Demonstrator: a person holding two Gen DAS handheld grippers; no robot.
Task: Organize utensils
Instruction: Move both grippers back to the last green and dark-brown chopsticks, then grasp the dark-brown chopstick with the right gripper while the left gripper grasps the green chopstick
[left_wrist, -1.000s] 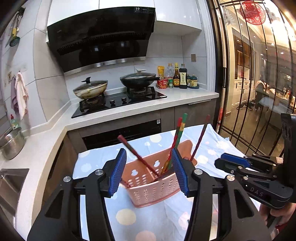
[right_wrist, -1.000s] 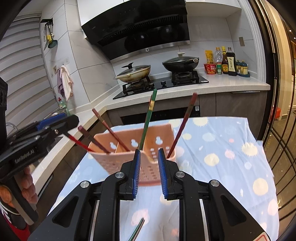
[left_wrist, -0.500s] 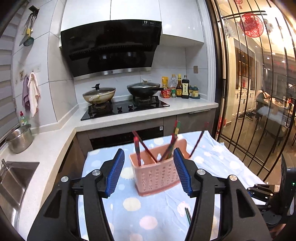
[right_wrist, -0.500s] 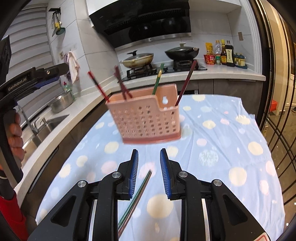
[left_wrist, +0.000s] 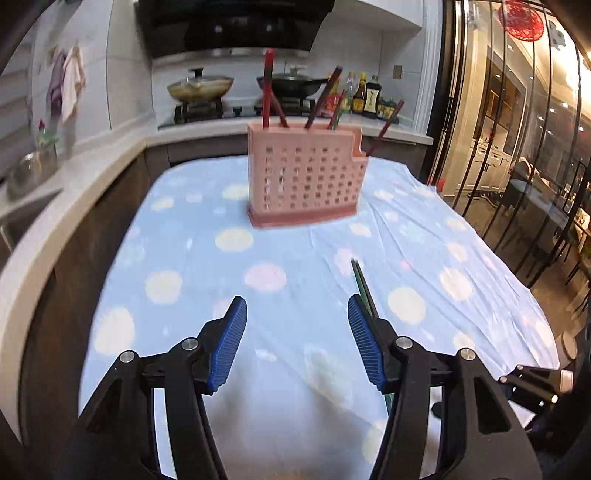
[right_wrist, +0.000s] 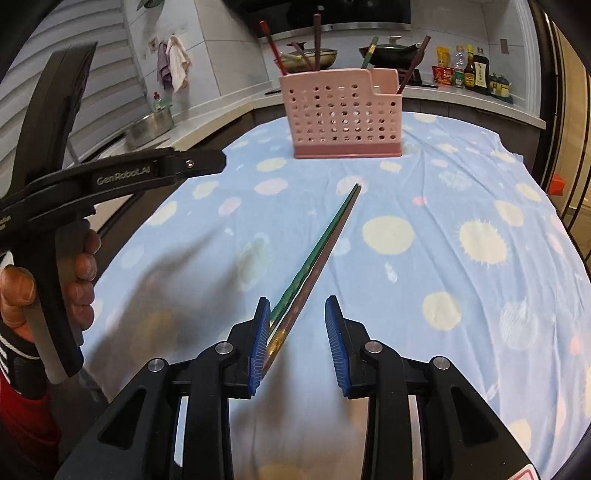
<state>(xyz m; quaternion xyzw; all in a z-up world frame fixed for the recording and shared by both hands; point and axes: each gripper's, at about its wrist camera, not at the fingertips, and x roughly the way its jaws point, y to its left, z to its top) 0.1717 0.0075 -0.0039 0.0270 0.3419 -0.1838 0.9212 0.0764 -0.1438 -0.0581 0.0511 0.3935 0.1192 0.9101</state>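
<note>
Both grippers tilt downward over the worktop. The left gripper (left_wrist: 297, 341) has its blue-padded fingers (left_wrist: 227, 345) well apart and its jaws are opening, with nothing between them. The right gripper (right_wrist: 297, 341) is narrower; its jaws are opening too. A hand (right_wrist: 51, 280) with a red sleeve grips the left gripper's handle.

cloth (right_wrist: 461, 177): light blue, pale yellow/pink dots | holder (right_wrist: 341, 110): pink, perforated | chopsticks (right_wrist: 317, 254): green + dark red-brown | pads (right_wrist: 258, 343): blue
</note>
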